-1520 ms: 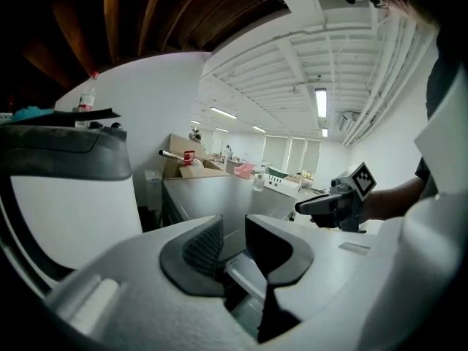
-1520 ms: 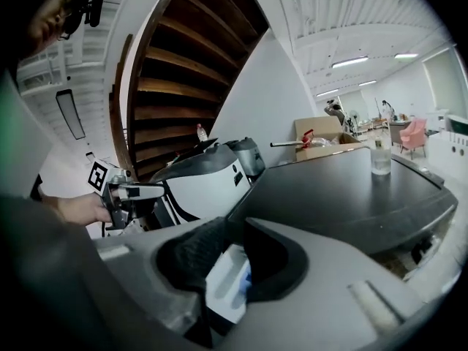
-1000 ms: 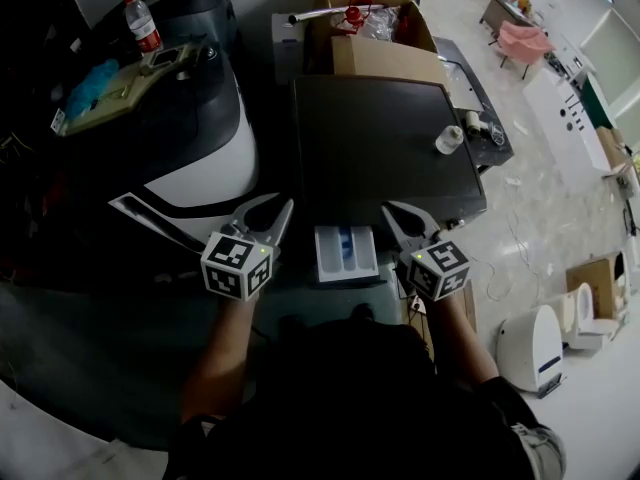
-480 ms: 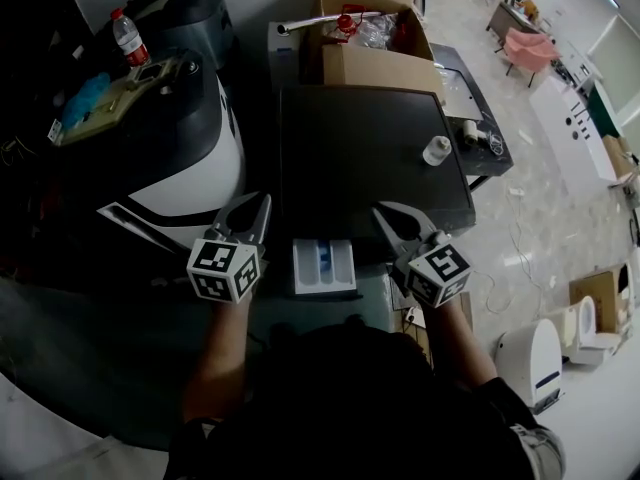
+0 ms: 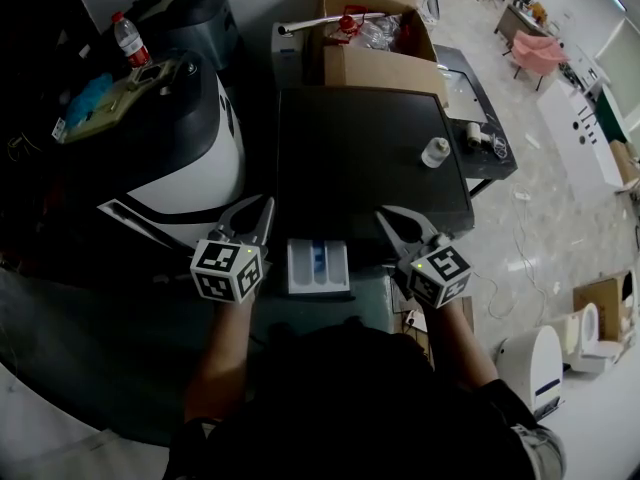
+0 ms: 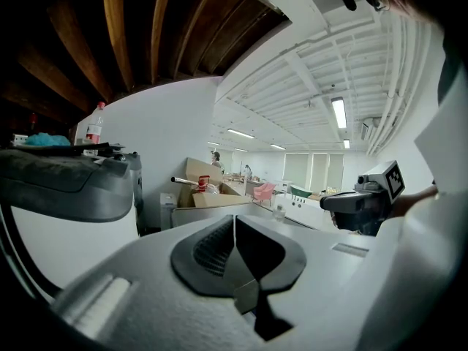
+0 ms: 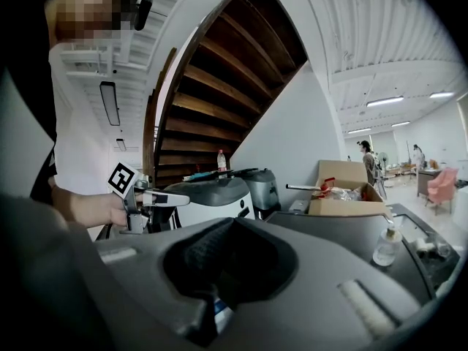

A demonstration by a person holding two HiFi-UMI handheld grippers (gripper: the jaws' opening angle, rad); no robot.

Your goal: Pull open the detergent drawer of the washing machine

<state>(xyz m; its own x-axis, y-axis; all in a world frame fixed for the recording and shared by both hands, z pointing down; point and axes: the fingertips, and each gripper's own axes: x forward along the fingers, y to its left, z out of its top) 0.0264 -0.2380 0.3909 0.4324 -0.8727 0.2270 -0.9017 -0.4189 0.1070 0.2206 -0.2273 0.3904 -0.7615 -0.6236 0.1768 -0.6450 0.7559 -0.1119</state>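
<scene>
In the head view the dark-topped washing machine (image 5: 370,158) stands ahead, and its white detergent drawer (image 5: 318,266) with a blue insert juts out from the front. My left gripper (image 5: 264,206) hovers just left of the drawer, shut and holding nothing. Just right of the drawer, my right gripper (image 5: 386,214) is also shut and empty. Neither touches the drawer. The left gripper view shows its jaws (image 6: 234,221) pressed together, with the right gripper (image 6: 358,199) off to the side. The right gripper view shows its jaws (image 7: 232,224) meeting, with a bit of the drawer (image 7: 219,314) below them.
A rounded white and black machine (image 5: 190,168) stands close on the left, with a water bottle (image 5: 127,36) on top. Cardboard boxes (image 5: 375,38) sit behind the washing machine. A small clear bottle (image 5: 435,152) stands on its top. The open floor lies to the right.
The left gripper's jaws have closed from slightly apart. Both grippers have drawn back a little from the machine's front. The drawer stays pulled out.
</scene>
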